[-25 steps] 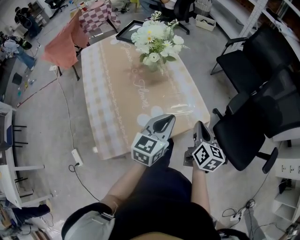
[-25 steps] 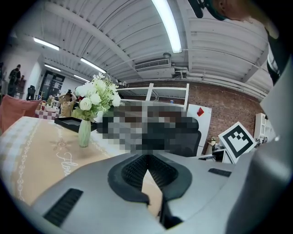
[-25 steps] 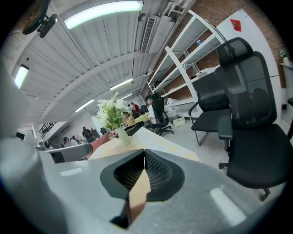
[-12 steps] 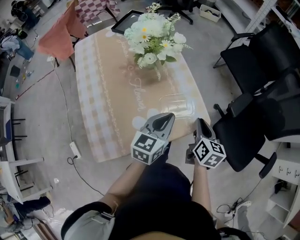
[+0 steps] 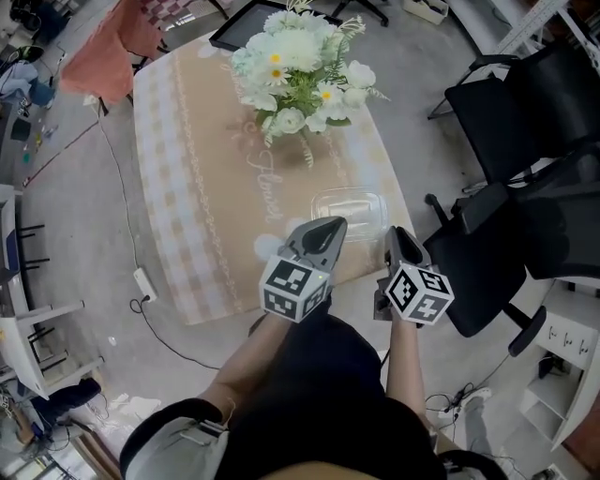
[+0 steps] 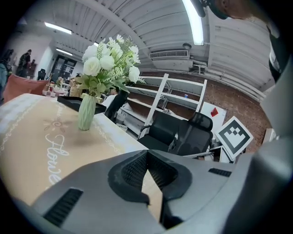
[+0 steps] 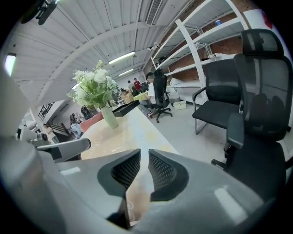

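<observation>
A low table (image 5: pixel 192 178) with a beige checked cloth carries a green vase of white flowers (image 5: pixel 300 66) and a clear plastic lidded box (image 5: pixel 349 208) near its close edge. My left gripper (image 5: pixel 330 225) hovers over the table's near edge, just left of the box, jaws shut on nothing. My right gripper (image 5: pixel 397 234) hangs beside the table's near right corner, jaws parted by a narrow gap, empty. The left gripper view has the left gripper (image 6: pixel 146 156) aimed over the cloth toward the vase (image 6: pixel 86 112). In the right gripper view, the right gripper (image 7: pixel 144 153) points along the table (image 7: pixel 126 130) toward the flowers (image 7: pixel 94 89).
Black office chairs (image 5: pixel 525 103) crowd the right side, one (image 5: pixel 483 262) close to my right gripper. A black tray (image 5: pixel 246 13) lies at the table's far end. A pink-draped chair (image 5: pixel 108 52) stands far left. A cable and power strip (image 5: pixel 142 281) lie on the floor. White shelving (image 7: pixel 206 45) stands behind.
Both grippers have come nearer the table, now reaching its near edge by the clear box. The right gripper's jaws, shut before, now show a narrow gap. The left stays shut.
</observation>
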Action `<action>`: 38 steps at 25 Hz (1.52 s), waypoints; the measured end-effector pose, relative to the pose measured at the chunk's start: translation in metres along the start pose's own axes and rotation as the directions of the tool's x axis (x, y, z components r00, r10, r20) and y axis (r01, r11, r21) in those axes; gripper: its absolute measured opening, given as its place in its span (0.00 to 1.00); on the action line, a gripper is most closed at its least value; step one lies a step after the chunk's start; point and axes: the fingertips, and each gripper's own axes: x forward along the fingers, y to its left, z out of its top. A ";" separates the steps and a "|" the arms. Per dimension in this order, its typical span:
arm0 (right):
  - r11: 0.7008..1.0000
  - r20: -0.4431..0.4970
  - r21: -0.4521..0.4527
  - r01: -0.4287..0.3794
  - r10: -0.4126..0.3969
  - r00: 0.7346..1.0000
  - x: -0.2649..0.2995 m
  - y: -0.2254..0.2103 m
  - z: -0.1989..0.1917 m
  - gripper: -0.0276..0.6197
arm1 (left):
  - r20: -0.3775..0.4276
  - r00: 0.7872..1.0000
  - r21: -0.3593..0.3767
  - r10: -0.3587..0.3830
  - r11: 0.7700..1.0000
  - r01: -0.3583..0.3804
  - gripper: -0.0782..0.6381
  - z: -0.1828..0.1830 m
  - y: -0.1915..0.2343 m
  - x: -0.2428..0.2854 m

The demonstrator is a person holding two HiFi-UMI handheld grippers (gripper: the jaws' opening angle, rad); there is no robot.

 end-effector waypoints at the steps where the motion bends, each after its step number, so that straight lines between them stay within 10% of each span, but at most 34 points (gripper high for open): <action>1: 1.000 -0.012 -0.003 -0.001 0.001 1.000 0.003 -0.001 0.001 0.12 | -0.006 1.000 -0.005 0.001 1.000 -0.001 0.12 0.000 0.002 0.003; 26: 0.995 -0.333 -0.035 -0.096 0.079 0.940 0.053 -0.004 -0.002 0.15 | -0.080 0.996 -0.084 0.036 0.996 -0.043 0.12 0.006 0.030 0.051; 38: 0.995 -0.341 -0.033 -0.090 0.073 0.937 0.055 -0.003 -0.002 0.13 | -0.076 0.997 -0.098 0.027 0.995 -0.035 0.12 0.010 0.035 0.057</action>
